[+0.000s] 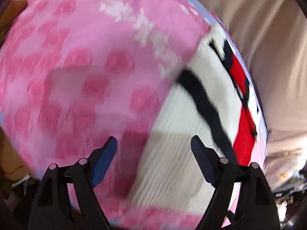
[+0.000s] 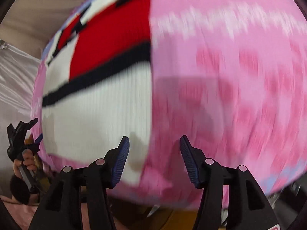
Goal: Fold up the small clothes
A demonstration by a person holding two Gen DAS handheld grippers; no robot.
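Note:
A small white ribbed knit garment (image 1: 172, 153) with a black stripe and a red patch lies flat on a pink patterned cloth (image 1: 76, 57). My left gripper (image 1: 153, 140) hovers over the garment's edge where it meets the pink cloth. Its jaws are open with nothing between the pads. In the right wrist view the same garment (image 2: 96, 115) fills the left half, ending in a straight right edge. My right gripper (image 2: 154, 140) is open above that edge and grips nothing. Both views are motion-blurred.
The pink cloth (image 2: 230, 76) covers the work surface. Beige fabric (image 1: 268, 57) hangs beyond its far edge. At the left edge of the right wrist view, a hand (image 2: 26, 161) holds the left gripper (image 2: 37, 128) beside pale plastic sheeting (image 2: 15, 86).

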